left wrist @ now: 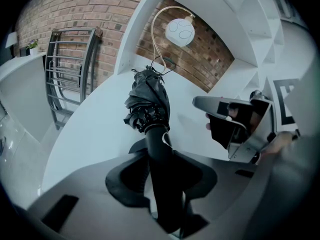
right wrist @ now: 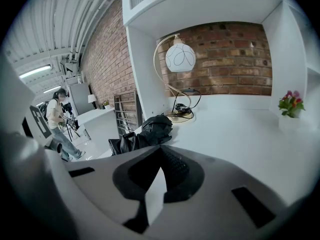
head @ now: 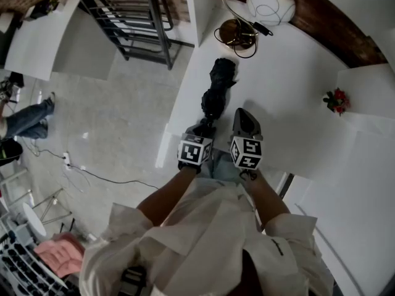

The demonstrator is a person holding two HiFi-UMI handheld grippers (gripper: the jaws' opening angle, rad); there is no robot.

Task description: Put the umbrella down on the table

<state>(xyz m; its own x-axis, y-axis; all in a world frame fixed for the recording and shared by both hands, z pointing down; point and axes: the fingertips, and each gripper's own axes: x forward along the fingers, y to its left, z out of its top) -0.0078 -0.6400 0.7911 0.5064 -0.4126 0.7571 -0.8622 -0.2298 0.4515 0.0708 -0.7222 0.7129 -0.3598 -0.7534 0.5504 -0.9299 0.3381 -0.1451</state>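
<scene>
- L gripper [left wrist: 161, 170] clamped on umbrella [head: 217, 82] handle; R gripper [right wrist: 159, 173] jaws together, empty.
- Umbrella folded; canopy looks to rest on table [head: 296, 85], tip toward lamp [head: 270, 2].
- Step: set-down prob. near done. Next: L jaws part, back away from lamp.

We're in a loft-style studio: brick wall [right wrist: 220, 54], exposed ceiling pipes [right wrist: 92, 19], concrete floor [head: 117, 122] with a loose cable [head: 111, 177], a white desk [head: 290, 97] with lamp [right wrist: 180, 57] and flowers [right wrist: 289, 103]. A person [right wrist: 55, 119] stands far left.
</scene>
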